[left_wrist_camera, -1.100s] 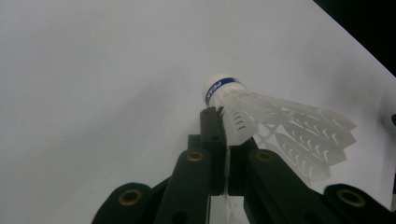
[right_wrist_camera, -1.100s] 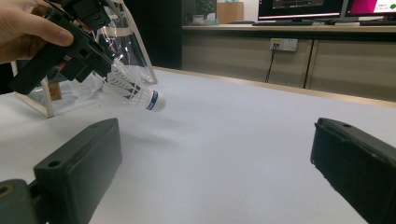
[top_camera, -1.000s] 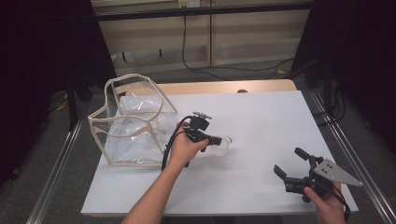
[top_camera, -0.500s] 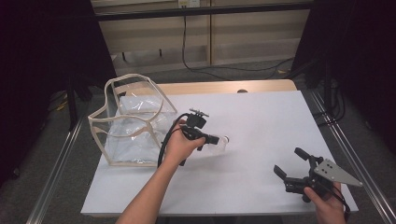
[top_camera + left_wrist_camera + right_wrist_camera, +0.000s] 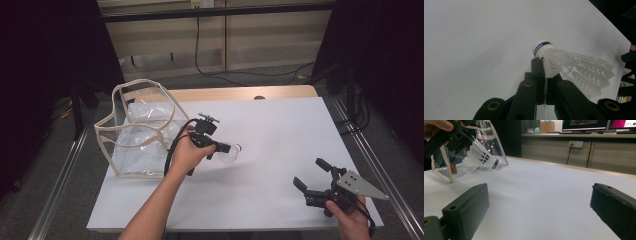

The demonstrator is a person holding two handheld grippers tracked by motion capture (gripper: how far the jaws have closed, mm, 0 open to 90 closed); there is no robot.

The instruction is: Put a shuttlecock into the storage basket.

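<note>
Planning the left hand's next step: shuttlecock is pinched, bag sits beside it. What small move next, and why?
Probably carry the shuttlecock toward the clear bag: the left gripper pinches its feathers, its cork is off the table, and the right gripper waits open.

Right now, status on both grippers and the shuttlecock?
Left gripper shut on shuttlecock feathers, lifted off table. Right gripper open, empty. Clear bag beside it; nothing between.

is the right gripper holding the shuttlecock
No, the right gripper has its jaws wide apart over bare table, while the left gripper pinches the shuttlecock by its feathers.
</note>
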